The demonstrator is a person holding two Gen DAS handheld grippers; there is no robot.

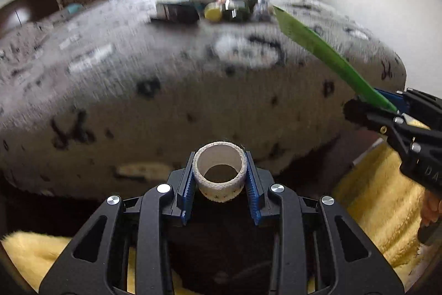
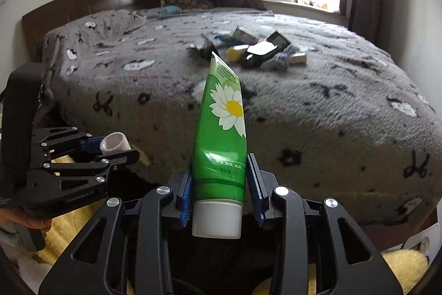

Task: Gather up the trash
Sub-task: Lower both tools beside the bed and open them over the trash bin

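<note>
Left gripper (image 1: pixel 220 179) clenched on cardboard tape roll (image 1: pixel 219 174), right gripper (image 2: pixel 221 181) clenched on green tube (image 2: pixel 222 129), both clear of the bed's (image 2: pixel 331 112) near edge, presumably for binning.

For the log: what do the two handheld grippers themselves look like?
Both match: the left gripper and right gripper have black skeletal linkage arms with triangular cutouts, silver round bolt heads and blue serrated finger pads. White lettering marks the side of the body. No cables show.
</note>
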